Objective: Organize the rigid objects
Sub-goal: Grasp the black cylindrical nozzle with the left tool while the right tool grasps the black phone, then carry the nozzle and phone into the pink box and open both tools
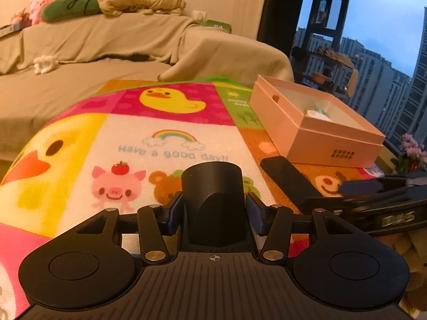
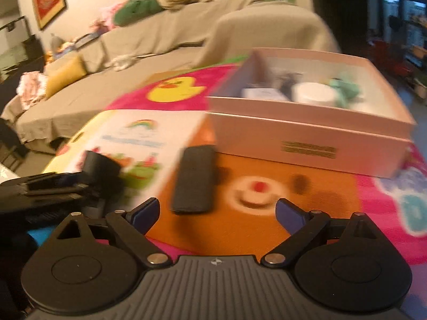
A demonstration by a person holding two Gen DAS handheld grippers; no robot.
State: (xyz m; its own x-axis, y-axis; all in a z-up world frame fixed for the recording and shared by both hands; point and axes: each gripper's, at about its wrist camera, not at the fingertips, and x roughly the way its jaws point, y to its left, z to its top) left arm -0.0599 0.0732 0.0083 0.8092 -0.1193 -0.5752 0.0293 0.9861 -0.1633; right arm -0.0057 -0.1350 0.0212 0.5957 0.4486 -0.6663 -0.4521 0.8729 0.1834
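The left claw [image 1: 213, 210] grips a matte black plastic cylinder [image 1: 213, 186] over the cartoon-print desk [image 1: 80, 138], while the right claw [image 2: 217, 213], spread wide and empty, sits nearer the flat black rectangular bar [image 2: 194, 178], lying lengthwise just ahead-left, beside the open pink cardboard box [image 2: 307, 144].

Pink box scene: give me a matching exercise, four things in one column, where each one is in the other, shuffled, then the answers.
Things:
1. black cylinder
2. flat black case
3. white jar
4. right gripper

Places or states:
A. inside the pink box
B. open, holding nothing
C. clamped in the left gripper
D. lying on the cartoon mat beside the box

Pairs: 1-C, 2-D, 3-A, 4-B
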